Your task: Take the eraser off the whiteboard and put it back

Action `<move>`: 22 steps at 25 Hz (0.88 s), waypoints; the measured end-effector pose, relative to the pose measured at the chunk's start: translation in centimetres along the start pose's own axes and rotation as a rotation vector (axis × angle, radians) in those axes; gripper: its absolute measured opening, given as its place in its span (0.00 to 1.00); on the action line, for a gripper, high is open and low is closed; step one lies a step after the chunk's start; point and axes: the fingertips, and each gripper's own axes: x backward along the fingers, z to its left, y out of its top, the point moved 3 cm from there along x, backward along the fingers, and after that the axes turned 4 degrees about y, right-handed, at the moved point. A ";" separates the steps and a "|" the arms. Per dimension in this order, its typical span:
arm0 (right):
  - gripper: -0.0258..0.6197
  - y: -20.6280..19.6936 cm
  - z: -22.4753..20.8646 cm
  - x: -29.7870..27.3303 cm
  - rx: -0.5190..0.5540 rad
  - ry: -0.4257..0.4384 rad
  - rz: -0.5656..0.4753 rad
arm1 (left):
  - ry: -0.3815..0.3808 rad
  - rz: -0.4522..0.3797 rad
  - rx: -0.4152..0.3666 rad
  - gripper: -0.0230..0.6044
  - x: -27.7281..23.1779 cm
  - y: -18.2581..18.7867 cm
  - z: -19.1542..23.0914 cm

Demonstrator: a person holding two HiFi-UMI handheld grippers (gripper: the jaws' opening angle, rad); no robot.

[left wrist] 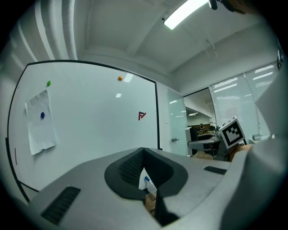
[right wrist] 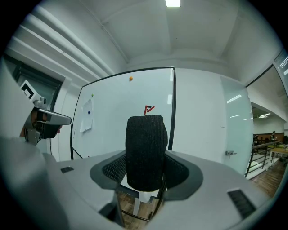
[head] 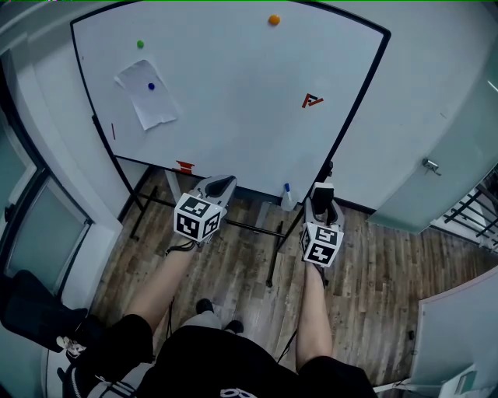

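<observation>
The person's black shirt point(head: 210, 361) and two bare forearms point(head: 315, 319) fill the bottom of the head view, with black shoes point(head: 208, 307) on the wood floor point(head: 373, 264) between them. Each hand carries a gripper with a marker cube.

**Right gripper** point(head: 321, 194): the fingers are clamped on the eraser point(right wrist: 144, 152). The eraser stands upright between the black pads, with its dark felt face turned toward the gripper camera. It is held in the air in front of the lower right corner of the whiteboard point(head: 233, 93), clear of the board surface.

**Left gripper** point(head: 221, 185): the fingers are pressed together at the tips, with nothing between them. It is held in front of the board's lower edge, left of the right gripper and well apart from it.

**Whiteboard:** a white panel in a black frame on a black stand.
- A sheet of paper point(head: 146, 93) hangs at upper left, pinned by a blue magnet point(head: 151, 86).
- A green magnet point(head: 140, 44) sits above the paper.
- An orange magnet point(head: 274, 20) sits near the top edge.
- A red mark point(head: 312, 100) shows on the right half.
- A small white bottle with a blue cap point(head: 287, 198) stands at the lower edge, between the two grippers.

A glass door with a metal handle point(head: 430, 165) stands to the right of the board.
</observation>
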 end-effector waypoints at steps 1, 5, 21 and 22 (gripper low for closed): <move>0.42 -0.1 0.0 0.1 0.000 -0.003 0.001 | -0.005 0.000 -0.002 0.07 0.0 0.0 -0.2; 0.42 -0.2 -0.1 0.6 -0.010 -0.003 0.005 | -0.014 0.000 -0.005 0.07 0.1 0.0 -0.6; 0.42 1.4 2.1 -1.8 0.029 -0.018 0.004 | -0.025 -0.025 -0.001 0.07 -0.1 0.4 3.2; 0.42 1.5 2.9 -2.4 0.034 -0.016 0.007 | -0.024 -0.027 0.002 0.07 -0.1 0.3 4.2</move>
